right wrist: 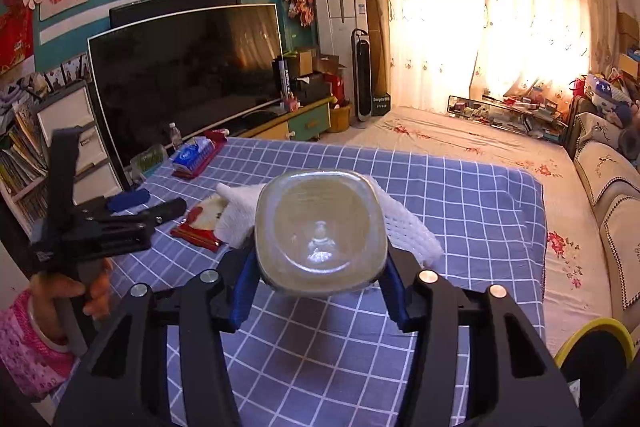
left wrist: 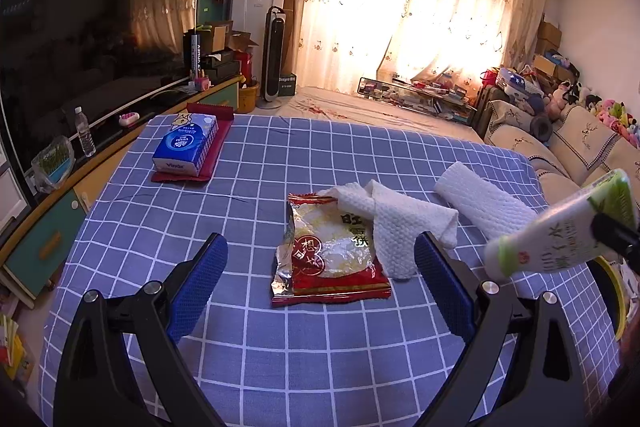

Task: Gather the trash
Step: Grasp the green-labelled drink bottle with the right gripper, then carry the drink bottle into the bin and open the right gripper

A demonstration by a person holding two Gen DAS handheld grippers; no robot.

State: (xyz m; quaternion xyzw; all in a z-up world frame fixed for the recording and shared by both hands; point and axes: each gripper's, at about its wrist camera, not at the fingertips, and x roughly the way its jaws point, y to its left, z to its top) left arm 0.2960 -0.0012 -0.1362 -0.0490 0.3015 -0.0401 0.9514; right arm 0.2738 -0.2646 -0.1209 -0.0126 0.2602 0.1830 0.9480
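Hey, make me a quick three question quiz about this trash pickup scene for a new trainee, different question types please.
1. True or false: the left gripper is shut on the snack wrapper.
2. What does the right gripper hold? A) tissue pack B) plastic bottle C) paper towel
3. Fill in: the crumpled paper towel partly covers the wrapper's ____ side, seen from the left wrist.

Key: 1 false, its jaws stand open around it; 2 B; 3 right.

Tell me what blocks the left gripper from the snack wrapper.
Nothing visible: the left gripper is open, with bare cloth between it and the snack wrapper. A white paper towel overlaps only the wrapper's far right corner.
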